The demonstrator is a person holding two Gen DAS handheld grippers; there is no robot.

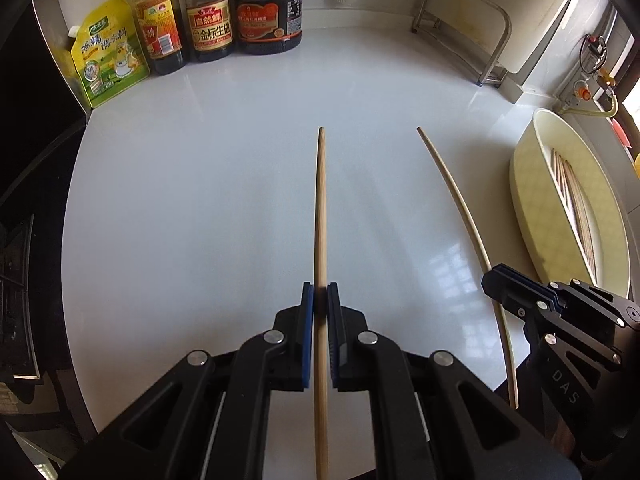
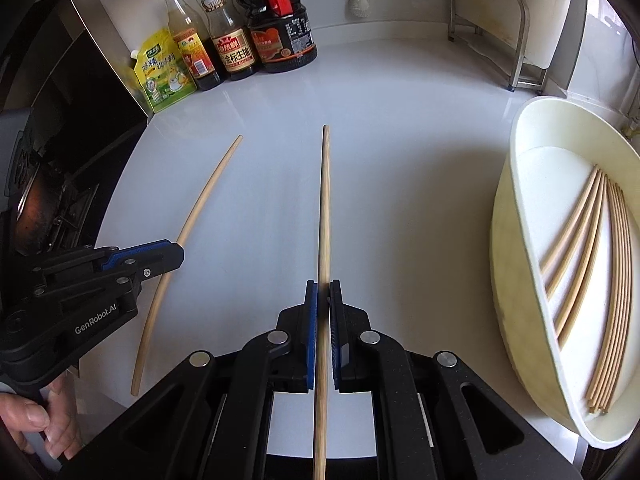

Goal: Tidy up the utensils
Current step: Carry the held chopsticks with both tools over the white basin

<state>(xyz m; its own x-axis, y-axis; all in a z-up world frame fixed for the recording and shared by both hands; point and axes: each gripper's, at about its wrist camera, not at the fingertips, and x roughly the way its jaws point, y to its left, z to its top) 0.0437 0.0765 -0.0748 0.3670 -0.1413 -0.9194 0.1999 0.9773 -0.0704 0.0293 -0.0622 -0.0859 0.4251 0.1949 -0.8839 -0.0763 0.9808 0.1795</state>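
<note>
Over the white bench (image 1: 200,200), beside the cream tray (image 2: 520,280) of gathered chopsticks (image 2: 612,280), each gripper is clamped on one chopstick, left gripper (image 1: 320,300) and right gripper (image 2: 323,300), apparently lifted clear; next comes carrying both into the tray.

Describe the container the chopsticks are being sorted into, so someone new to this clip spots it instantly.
Start at the white countertop and look to its right edge, away from the sauce bottles in the back left corner. There sits a pale cream oval tub with a bundle of chopsticks lying in it. It is the only open container on the counter.
</note>
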